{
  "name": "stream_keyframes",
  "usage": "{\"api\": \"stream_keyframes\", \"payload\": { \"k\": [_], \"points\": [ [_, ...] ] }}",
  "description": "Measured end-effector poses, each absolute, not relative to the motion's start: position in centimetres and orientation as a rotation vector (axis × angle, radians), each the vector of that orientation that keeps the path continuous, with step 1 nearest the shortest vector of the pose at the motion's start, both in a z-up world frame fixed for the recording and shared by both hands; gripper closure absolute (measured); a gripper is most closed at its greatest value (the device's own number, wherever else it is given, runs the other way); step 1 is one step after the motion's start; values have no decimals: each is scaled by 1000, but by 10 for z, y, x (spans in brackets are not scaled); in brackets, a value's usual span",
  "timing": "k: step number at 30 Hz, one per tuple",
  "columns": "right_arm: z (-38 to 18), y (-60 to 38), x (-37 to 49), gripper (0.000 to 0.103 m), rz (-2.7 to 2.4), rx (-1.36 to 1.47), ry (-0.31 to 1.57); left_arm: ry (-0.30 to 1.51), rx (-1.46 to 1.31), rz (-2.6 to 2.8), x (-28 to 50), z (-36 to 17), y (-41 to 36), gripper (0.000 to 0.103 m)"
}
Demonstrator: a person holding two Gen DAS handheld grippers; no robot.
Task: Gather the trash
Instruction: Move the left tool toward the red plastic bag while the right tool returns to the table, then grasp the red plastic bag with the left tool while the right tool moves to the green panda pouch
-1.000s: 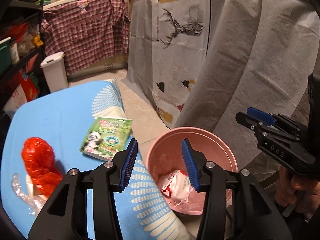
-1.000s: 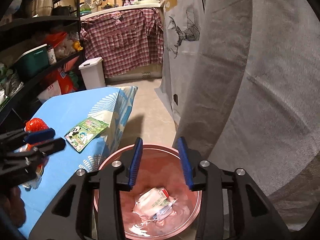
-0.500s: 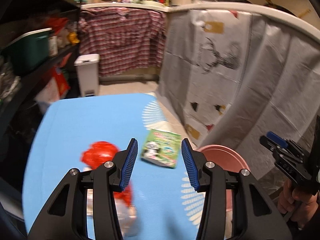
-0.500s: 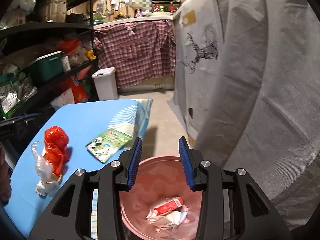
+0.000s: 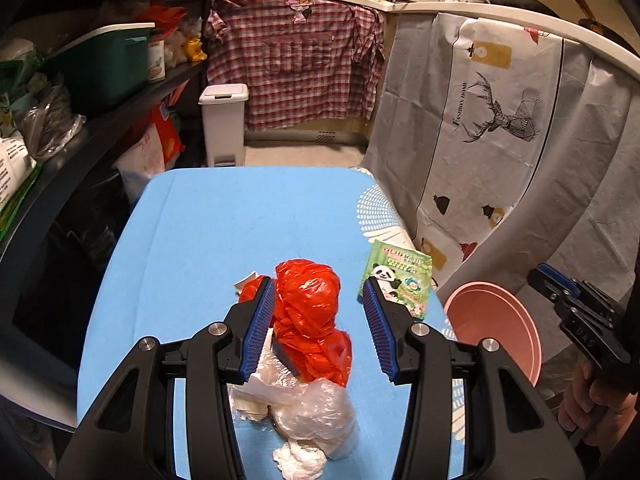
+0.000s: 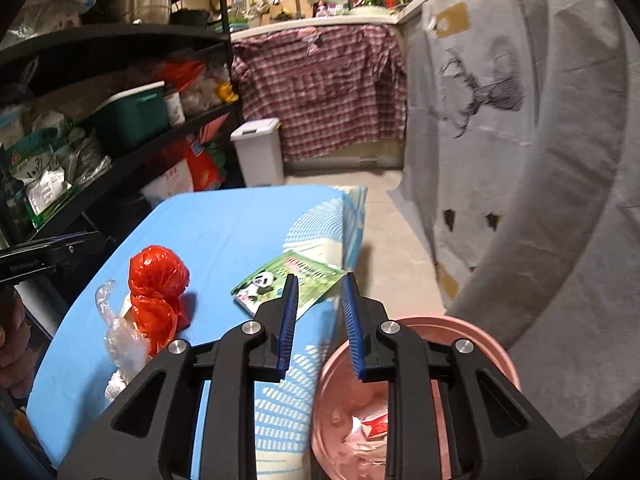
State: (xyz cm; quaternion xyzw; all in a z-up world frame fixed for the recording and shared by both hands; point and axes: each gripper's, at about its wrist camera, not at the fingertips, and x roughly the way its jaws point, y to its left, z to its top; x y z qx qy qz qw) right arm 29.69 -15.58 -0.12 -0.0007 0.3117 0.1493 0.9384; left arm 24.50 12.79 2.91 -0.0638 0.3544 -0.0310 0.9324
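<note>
Our left gripper (image 5: 320, 322) tilts downward, its blue fingers (image 5: 258, 330) spread apart and gripping nothing. Our right gripper (image 6: 320, 320) also angles down, its jaws closing on empty air, our hand (image 5: 596, 404) clasping its handle.

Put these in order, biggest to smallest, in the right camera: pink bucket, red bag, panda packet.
1. Pink bucket, though it sits nearest the camera.
2. Red bag.
3. Panda packet; it looks close to the bag, so that ranking is unsure.
</note>
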Motion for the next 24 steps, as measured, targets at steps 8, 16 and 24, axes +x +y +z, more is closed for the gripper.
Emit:
{"api": "stream_keyframes", "payload": {
  "k": [8, 16, 24],
  "points": [
    [-32, -144, 339, 79, 334, 59, 715, 759, -102, -16, 255, 8, 126, 51],
    [-62, -136, 376, 78, 337, 98, 773, 802, -102, 15, 270, -12, 127, 50],
    [-96, -142, 417, 74, 326, 202, 883, 829, -81, -5, 279, -21, 118, 47]
  ]
}}
